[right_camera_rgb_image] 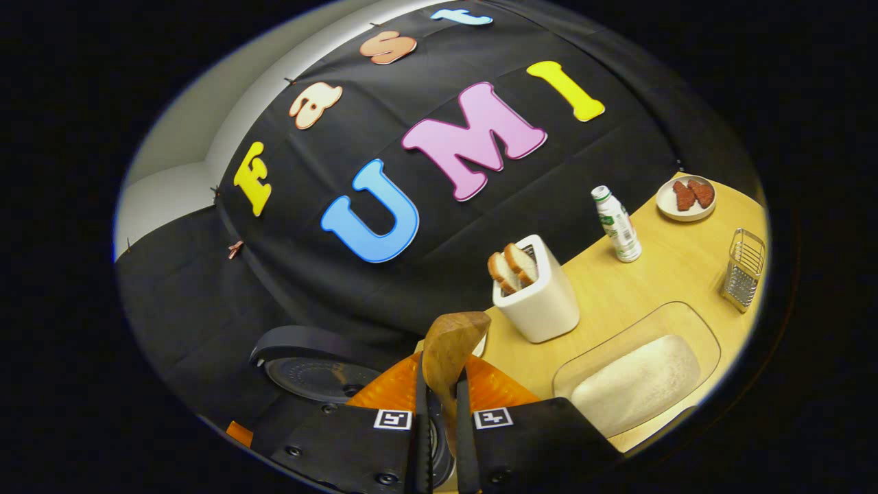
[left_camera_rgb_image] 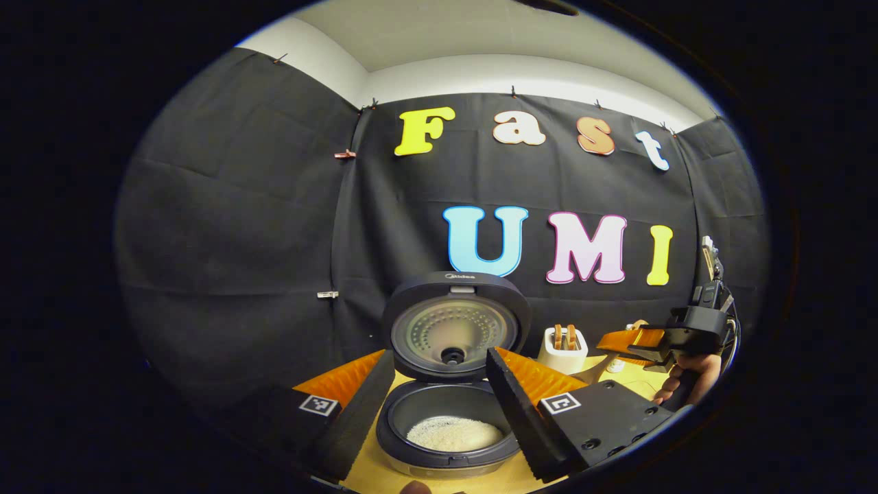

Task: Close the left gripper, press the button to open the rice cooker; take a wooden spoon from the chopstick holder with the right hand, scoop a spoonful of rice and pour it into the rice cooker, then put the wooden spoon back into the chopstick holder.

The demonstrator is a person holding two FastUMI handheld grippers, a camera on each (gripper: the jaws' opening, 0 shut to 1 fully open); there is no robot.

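In the left gripper view, my left gripper (left_camera_rgb_image: 439, 405) has its fingers spread wide, holding nothing, one on each side of the open rice cooker (left_camera_rgb_image: 449, 439). The lid stands up so the pot can take rice; a heap of rice (left_camera_rgb_image: 454, 433) already lies inside. The lid's brand lettering is too small to read. My right gripper (left_camera_rgb_image: 675, 339) hangs off to the right.

In the right gripper view, my right gripper (right_camera_rgb_image: 439, 405) pinches the wooden spoon (right_camera_rgb_image: 451, 343) by its handle, bowl up. The wire chopstick holder (right_camera_rgb_image: 744, 269) stands well apart, beyond the tray of rice (right_camera_rgb_image: 638, 374).
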